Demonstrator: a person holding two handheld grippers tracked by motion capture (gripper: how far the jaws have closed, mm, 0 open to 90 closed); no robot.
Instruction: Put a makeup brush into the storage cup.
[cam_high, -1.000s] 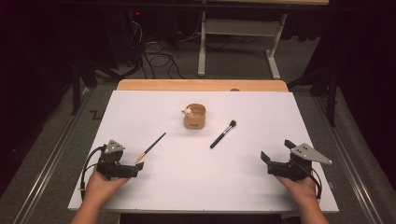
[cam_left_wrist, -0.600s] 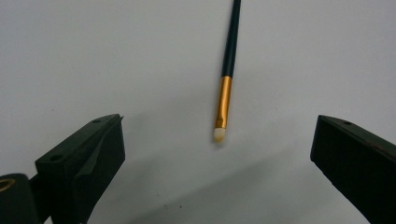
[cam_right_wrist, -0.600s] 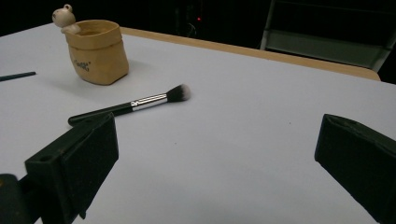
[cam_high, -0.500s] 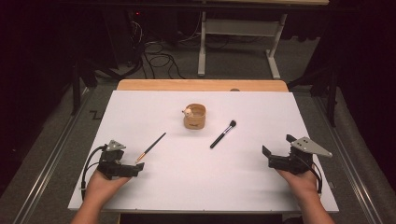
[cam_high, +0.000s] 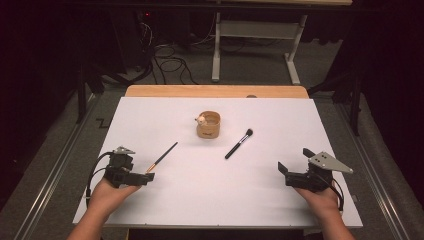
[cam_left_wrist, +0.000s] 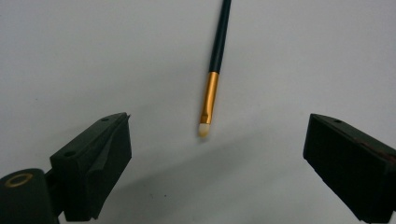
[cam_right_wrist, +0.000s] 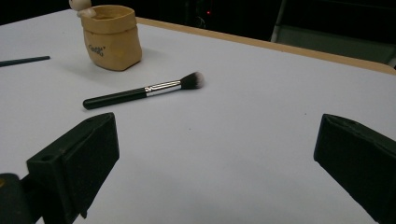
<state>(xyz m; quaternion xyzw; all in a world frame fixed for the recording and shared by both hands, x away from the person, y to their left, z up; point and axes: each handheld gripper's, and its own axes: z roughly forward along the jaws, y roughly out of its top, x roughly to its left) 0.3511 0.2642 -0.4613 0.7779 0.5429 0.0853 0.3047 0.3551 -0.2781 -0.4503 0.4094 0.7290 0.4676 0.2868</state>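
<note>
On the white tabletop (cam_high: 210, 200), near its front left corner, the left gripper (cam_high: 145, 176) lies low with its fingers (cam_left_wrist: 93, 158) spread wide, grasping nothing, though they have just drawn in a little. Between them, in the left gripper view, sits the pale bristle tip of a slim black-handled brush with a gold metal ferrule (cam_left_wrist: 212, 84); the pads stand clear of it on both sides. The brush lies flat and slants away toward the middle of the tabletop, its tip the nearest end, so the gripper appears lined up to close on the ferrule end rather than the long handle.

At the front right corner the right gripper (cam_high: 285, 175) rests on the surface, its fingers (cam_right_wrist: 74, 158) also released and wide apart with only bare tabletop between them. It looks parked in waiting, well apart from everything else.

Near the middle stands a small tan, soft-sided paper-like pot (cam_high: 208, 125), upright and open-topped, with a small pale object at its rim that is too small to identify. Just beside it, to the right, lies a black-handled powder brush with a silver ferrule and dark, white-tipped bristles (cam_high: 238, 143), flat and angled, apart from the pot. The open pot set centrally looks like the likely destination for both brushes, within reach of either hand.
</note>
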